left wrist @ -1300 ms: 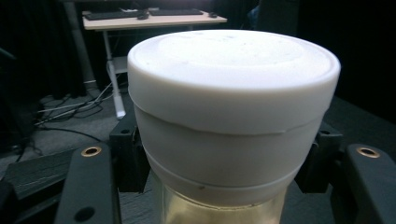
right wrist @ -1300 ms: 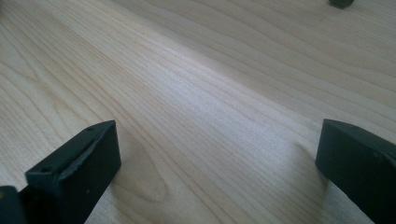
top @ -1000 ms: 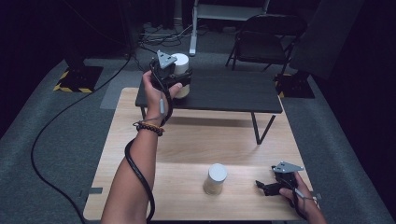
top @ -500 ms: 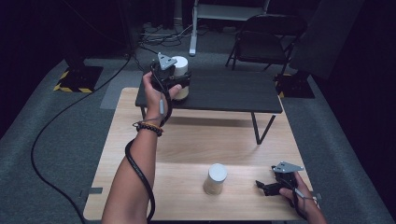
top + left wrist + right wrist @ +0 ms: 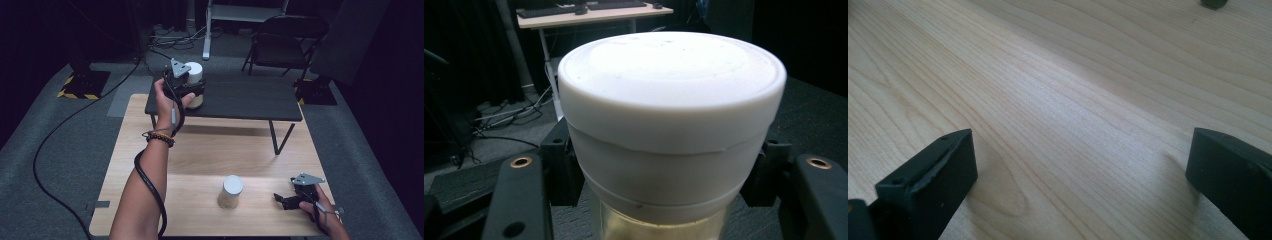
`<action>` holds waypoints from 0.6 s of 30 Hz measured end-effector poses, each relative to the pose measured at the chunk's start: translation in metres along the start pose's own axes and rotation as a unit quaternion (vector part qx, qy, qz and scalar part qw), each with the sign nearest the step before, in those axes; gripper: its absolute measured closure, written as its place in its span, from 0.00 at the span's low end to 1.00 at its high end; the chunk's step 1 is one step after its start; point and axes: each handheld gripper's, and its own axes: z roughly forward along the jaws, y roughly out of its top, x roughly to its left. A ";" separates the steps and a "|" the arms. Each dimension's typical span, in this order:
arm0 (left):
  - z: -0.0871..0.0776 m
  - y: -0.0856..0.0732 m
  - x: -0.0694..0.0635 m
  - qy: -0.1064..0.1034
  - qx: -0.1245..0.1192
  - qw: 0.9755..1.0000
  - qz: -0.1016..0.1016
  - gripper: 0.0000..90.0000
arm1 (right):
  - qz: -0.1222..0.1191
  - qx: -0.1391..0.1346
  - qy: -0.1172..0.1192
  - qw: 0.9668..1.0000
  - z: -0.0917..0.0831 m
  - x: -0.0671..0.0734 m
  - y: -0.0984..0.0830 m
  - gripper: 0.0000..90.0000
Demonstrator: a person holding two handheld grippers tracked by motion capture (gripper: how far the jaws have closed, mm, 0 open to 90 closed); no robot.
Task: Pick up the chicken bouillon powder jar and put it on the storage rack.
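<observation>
A jar with a white lid (image 5: 193,74) stands at the left end of a low black shelf (image 5: 250,100). My left gripper (image 5: 194,95) is shut on it from the near side. In the left gripper view the jar (image 5: 671,125) sits close up, and both black jaws of the left gripper (image 5: 664,200) press against its sides below the lid. A second white-lidded jar (image 5: 231,191) stands on the wooden table (image 5: 210,150) near its front edge. To the right of that jar my right gripper (image 5: 282,201) rests low, open. Bare wood lies between the jaws of the right gripper (image 5: 1080,170).
The black shelf stands on thin legs across the far part of the wooden table. A folding chair (image 5: 285,40) and a desk frame stand behind it. A black cable (image 5: 60,145) trails over the grey floor at the left.
</observation>
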 end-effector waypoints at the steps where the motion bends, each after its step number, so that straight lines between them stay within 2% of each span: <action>1: 0.000 -0.001 0.000 0.000 -0.002 1.000 0.001 0.38 | 0.000 0.000 0.000 1.000 0.000 0.000 0.000 0.00; 10: 0.000 -0.002 -0.001 0.000 -0.003 1.000 0.005 0.37 | 0.000 0.000 0.000 1.000 0.000 0.000 0.000 0.00; 18: 0.004 -0.003 0.001 0.004 0.006 1.000 0.009 0.30 | -0.001 0.000 0.001 1.000 0.000 -0.001 0.000 0.00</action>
